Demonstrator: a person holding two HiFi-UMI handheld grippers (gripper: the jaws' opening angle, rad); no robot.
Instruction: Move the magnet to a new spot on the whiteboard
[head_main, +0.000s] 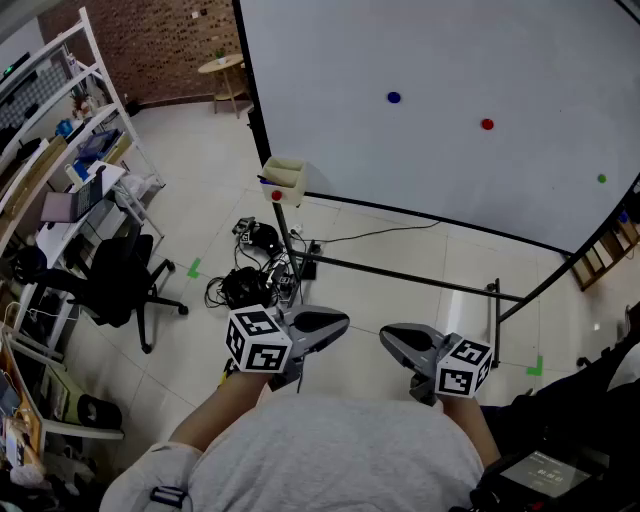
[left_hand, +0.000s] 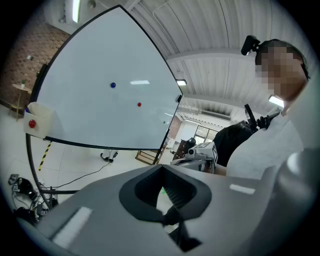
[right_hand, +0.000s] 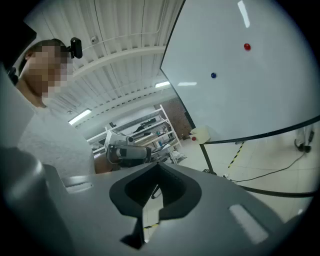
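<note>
- Holding both tongs low against the chest, the person had the left gripper (head_main: 338, 322) and the right gripper (head_main: 390, 338) nearly tip to tip, well apart from the whiteboard (head_main: 450, 50). This looked like a rest pose, with no reach begun.
- Each gripper's jaws were closed on nothing, the tips meeting in that gripper's own view.
- Three magnets sat on the board: a blue magnet (head_main: 393, 97), a red magnet (head_main: 487, 124) lower to its right, and a small green magnet (head_main: 601, 178) near the lower right edge. Which one was meant could not be told.
- Bare board lay wide around the blue and red ones, most of all toward the upper left. The green one was hemmed in by the frame.
- A tray (head_main: 285, 175) hung at the board's lower left corner, with cables (head_main: 250, 272) on the floor beneath it. Both were probably things to step around on the approach.
</note>
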